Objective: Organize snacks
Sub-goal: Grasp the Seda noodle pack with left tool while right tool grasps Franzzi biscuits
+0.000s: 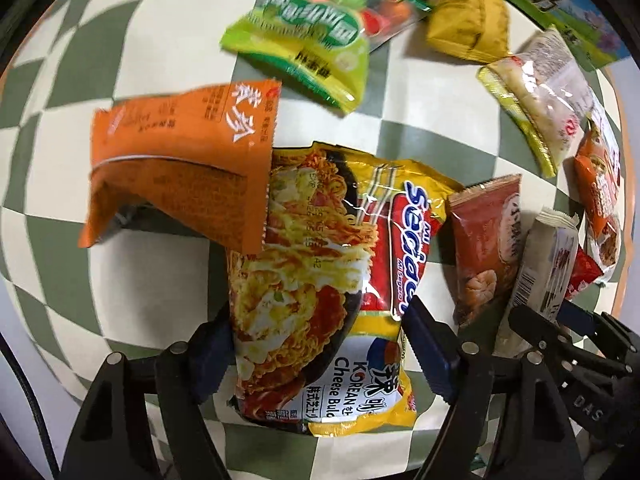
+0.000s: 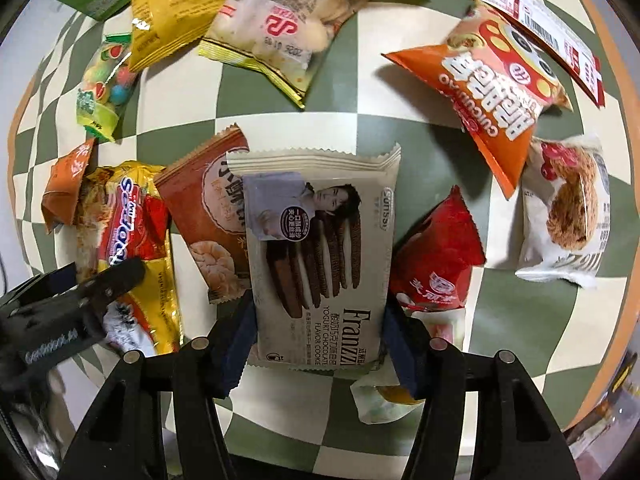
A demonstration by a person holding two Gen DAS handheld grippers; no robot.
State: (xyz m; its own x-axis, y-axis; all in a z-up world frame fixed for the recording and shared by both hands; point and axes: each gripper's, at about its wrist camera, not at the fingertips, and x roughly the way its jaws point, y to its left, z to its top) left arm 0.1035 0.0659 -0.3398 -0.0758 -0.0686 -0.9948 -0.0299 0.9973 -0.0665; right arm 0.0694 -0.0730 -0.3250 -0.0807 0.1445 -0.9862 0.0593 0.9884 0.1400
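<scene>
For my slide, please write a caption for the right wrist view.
Right gripper straddling a Franzzi cookie pack among scattered snacks on a checkered cloth.

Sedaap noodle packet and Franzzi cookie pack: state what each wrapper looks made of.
Sedaap noodle packet: looks like glossy plastic film; bright glare streaks and soft wrinkles across the print.
Franzzi cookie pack: seems a matte, paper-like plastic film; little glare, flat surface, a ribbed seal with a zigzag-cut top edge. Whether either has a foil lining cannot be told.

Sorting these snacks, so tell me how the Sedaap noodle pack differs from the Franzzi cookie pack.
The Sedaap noodle pack is yellow and red, crinkly and puffy; the Franzzi cookie pack is cream, flat and smooth. The noodle pack pictures noodles, the cookie pack sandwich cookies. Both lie between tongs on the checkered cloth.
</scene>
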